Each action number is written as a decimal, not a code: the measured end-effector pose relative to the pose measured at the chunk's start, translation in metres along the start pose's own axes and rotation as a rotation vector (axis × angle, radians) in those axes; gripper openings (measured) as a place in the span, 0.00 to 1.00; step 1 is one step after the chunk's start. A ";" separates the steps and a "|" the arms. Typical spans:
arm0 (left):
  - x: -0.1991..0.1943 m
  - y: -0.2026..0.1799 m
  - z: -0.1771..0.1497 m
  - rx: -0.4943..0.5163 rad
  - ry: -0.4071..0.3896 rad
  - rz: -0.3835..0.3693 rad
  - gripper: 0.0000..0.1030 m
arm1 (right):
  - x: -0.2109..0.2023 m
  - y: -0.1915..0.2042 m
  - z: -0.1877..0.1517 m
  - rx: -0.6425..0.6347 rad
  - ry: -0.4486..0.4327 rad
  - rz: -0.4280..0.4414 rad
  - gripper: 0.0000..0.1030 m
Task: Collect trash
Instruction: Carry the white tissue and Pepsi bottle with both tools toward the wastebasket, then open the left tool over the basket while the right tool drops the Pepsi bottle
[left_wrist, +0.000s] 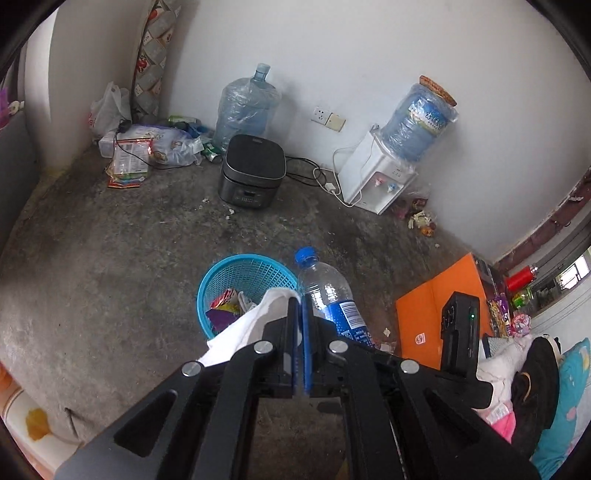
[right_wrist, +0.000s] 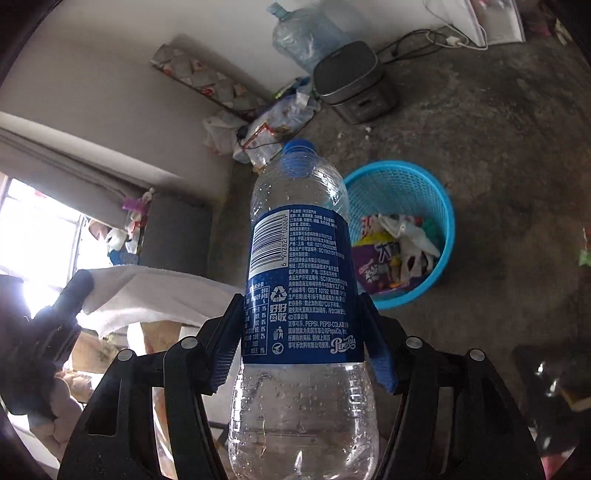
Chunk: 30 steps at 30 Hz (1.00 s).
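My right gripper (right_wrist: 301, 328) is shut on an empty clear Pepsi bottle (right_wrist: 299, 266) with a blue label and blue cap, held in the air left of the blue mesh trash basket (right_wrist: 441, 199). The basket holds wrappers and crumpled paper. In the left wrist view the bottle (left_wrist: 328, 295) hangs just right of the basket (left_wrist: 236, 269). My left gripper (left_wrist: 300, 314) is shut on a white cloth (left_wrist: 251, 325) that drapes to its left over the basket's near rim. The cloth also shows in the right wrist view (right_wrist: 147, 291).
A black rice cooker (left_wrist: 253, 170) stands on the concrete floor by the far wall, with a water jug (left_wrist: 245, 107) behind it and a water dispenser (left_wrist: 376, 173) to the right. Bags and wrappers (left_wrist: 147, 147) pile in the left corner. An orange box (left_wrist: 439, 306) lies right.
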<state>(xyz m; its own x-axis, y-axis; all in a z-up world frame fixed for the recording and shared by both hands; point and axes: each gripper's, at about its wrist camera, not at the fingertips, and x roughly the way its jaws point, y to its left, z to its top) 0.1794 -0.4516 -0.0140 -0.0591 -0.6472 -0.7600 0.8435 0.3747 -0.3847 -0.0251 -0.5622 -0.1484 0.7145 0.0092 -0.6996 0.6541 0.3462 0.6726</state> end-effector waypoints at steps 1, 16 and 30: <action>0.019 0.002 0.008 -0.019 0.005 0.011 0.39 | 0.007 -0.011 0.011 0.025 -0.018 -0.015 0.74; -0.001 0.034 -0.005 -0.135 -0.105 0.081 0.65 | 0.024 -0.034 0.010 0.009 -0.089 -0.113 0.75; -0.186 0.054 -0.077 -0.027 -0.202 0.189 0.67 | 0.139 -0.048 0.002 -0.090 0.228 -0.130 0.70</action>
<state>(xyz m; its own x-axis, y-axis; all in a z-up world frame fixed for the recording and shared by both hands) 0.1948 -0.2594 0.0661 0.2073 -0.6824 -0.7010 0.8151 0.5167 -0.2620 0.0437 -0.5791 -0.2774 0.5453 0.1664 -0.8215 0.7043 0.4404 0.5568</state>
